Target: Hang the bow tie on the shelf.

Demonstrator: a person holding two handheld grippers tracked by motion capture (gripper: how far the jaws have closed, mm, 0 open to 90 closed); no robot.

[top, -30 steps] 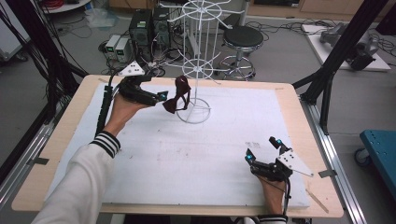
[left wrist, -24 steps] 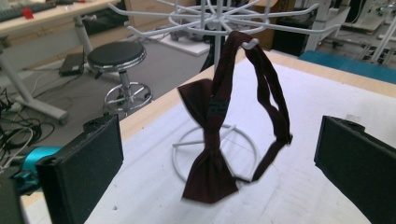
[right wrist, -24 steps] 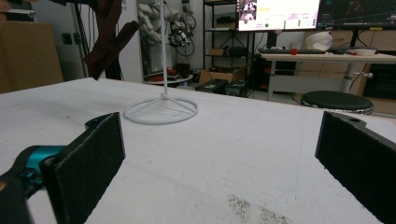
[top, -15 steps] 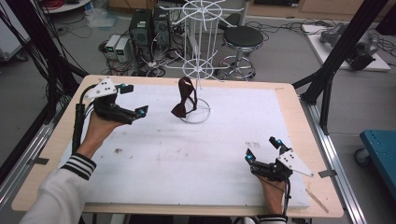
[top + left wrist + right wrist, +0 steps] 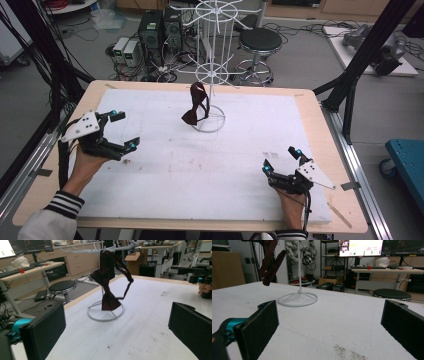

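One dark red bow tie [image 5: 196,103] hangs from the single white wire rack [image 5: 210,75] at the far middle of the bench [image 5: 200,165], apparently the hanging done. The left tool [image 5: 120,131] and right tool [image 5: 281,161], both wide and empty, sit well apart from it near the person.

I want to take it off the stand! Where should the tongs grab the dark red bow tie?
Probably the dark red fabric bow tie's knotted bow, from the left: it hangs free under the white wire stand's arm, thicker than its thin strap.
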